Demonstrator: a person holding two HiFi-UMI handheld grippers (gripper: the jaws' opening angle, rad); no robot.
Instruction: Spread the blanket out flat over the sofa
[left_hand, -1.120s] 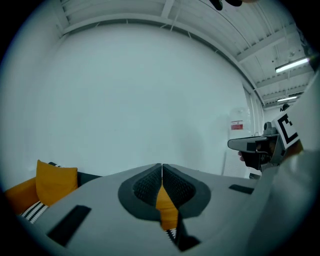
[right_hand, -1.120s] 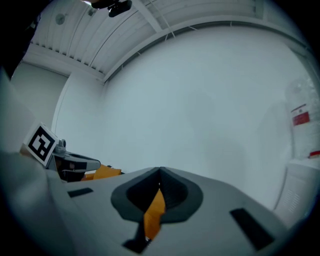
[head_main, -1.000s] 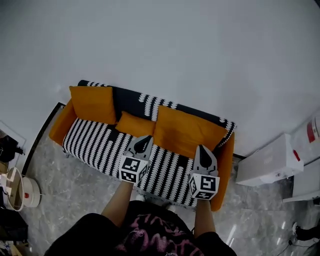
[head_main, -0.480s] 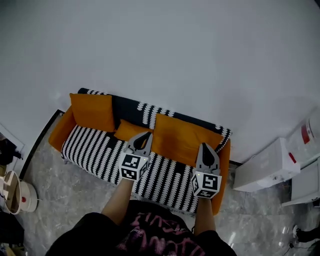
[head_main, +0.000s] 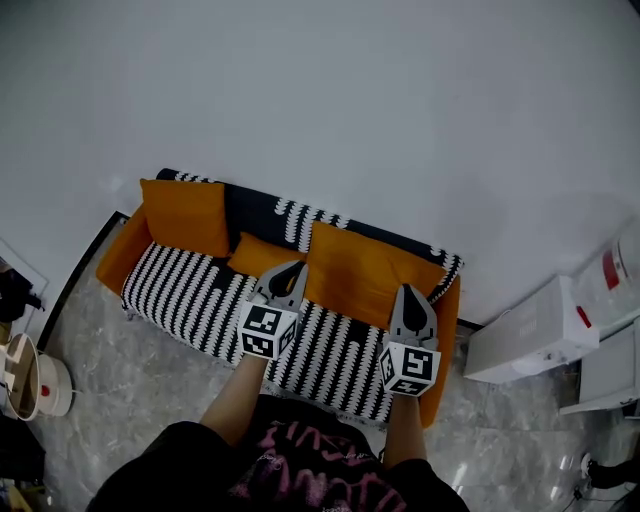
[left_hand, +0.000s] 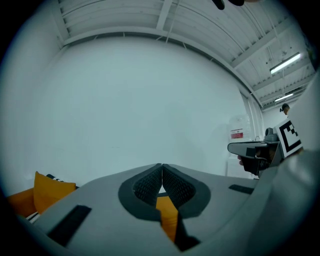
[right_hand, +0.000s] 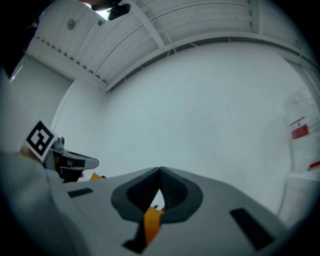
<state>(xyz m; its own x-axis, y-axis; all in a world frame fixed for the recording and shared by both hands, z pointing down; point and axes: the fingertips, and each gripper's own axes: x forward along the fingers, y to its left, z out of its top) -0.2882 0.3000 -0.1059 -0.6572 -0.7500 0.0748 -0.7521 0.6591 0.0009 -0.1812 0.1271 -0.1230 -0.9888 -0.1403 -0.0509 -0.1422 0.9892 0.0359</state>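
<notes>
An orange sofa (head_main: 118, 256) stands against the white wall, with the black-and-white striped blanket (head_main: 195, 295) lying spread over its seat and backrest. Three orange cushions rest on the blanket: a left cushion (head_main: 186, 215), a small middle cushion (head_main: 258, 256) and a large right cushion (head_main: 365, 272). My left gripper (head_main: 296, 267) hovers over the seat's middle, shut and empty. My right gripper (head_main: 408, 292) hangs over the seat's right end, also shut with nothing in it. Seen along the jaws, the left gripper (left_hand: 162, 165) and the right gripper (right_hand: 160, 171) both point at the wall.
A white box-shaped unit (head_main: 530, 330) sits on the floor right of the sofa, with more white cases (head_main: 620, 290) behind it. A round white device (head_main: 40, 385) stands at the left on the grey marble floor (head_main: 130, 390). My torso fills the bottom edge.
The head view has shifted a little, so the sofa sits slightly higher and further left. Both grippers stay shut and have hardly moved.
</notes>
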